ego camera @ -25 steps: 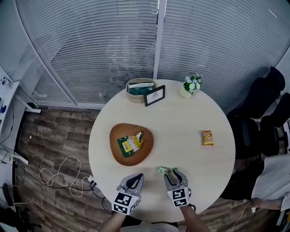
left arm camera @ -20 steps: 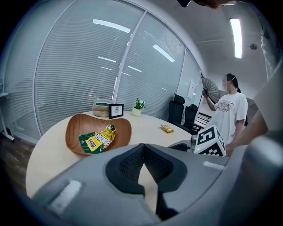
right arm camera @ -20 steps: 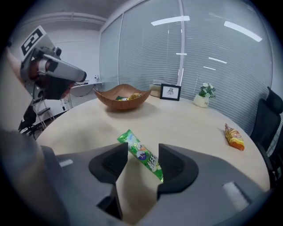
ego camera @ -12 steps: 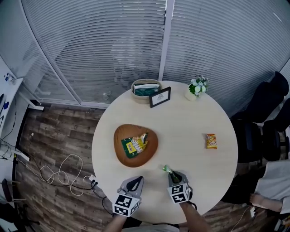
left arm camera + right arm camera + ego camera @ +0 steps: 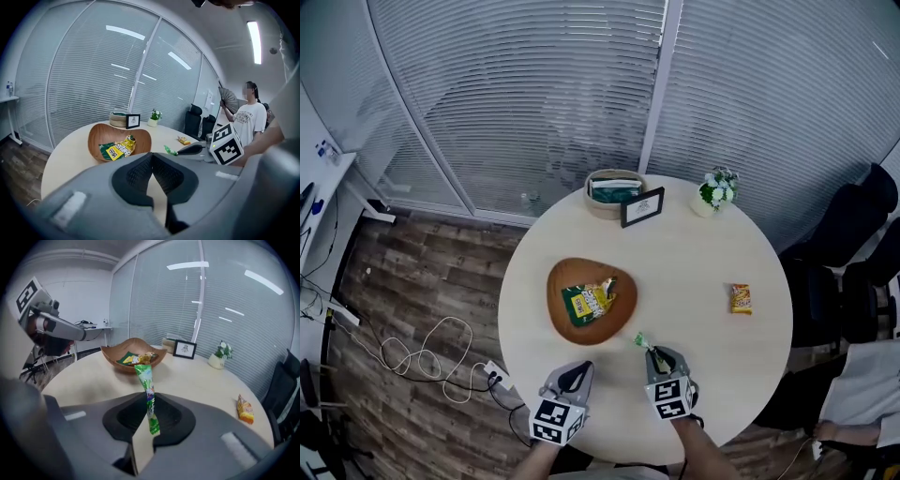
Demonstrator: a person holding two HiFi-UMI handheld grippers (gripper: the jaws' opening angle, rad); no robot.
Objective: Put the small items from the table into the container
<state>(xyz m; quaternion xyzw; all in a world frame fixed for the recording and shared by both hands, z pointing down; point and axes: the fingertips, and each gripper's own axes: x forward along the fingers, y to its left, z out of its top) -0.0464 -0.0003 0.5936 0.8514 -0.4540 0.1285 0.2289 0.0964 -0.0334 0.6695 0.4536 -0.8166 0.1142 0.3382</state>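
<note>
A round wooden bowl (image 5: 558, 286) sits left of centre on the table and holds a green-and-yellow snack packet (image 5: 586, 302). My right gripper (image 5: 661, 361) hovers near the table's front edge. Its jaws are closing, and their pads pinch a thin green sachet (image 5: 147, 390) that sticks up and forward towards the bowl (image 5: 112, 361). An orange packet (image 5: 741, 298) lies alone at the right. My left gripper (image 5: 572, 375) is beside the right one, shut with nothing in it; its jaw tips meet in the left gripper view (image 5: 152, 157).
At the table's far side stand a woven basket (image 5: 614, 187), a small picture frame (image 5: 642, 206) and a potted plant (image 5: 717, 190). Dark chairs (image 5: 853, 244) crowd the right edge. Cables (image 5: 422, 361) lie on the floor to the left. A person (image 5: 246, 122) stands beyond the table.
The green sachet lay on the table in front of the right gripper; the jaws have since closed on it and lifted it. The left gripper has barely shifted.
</note>
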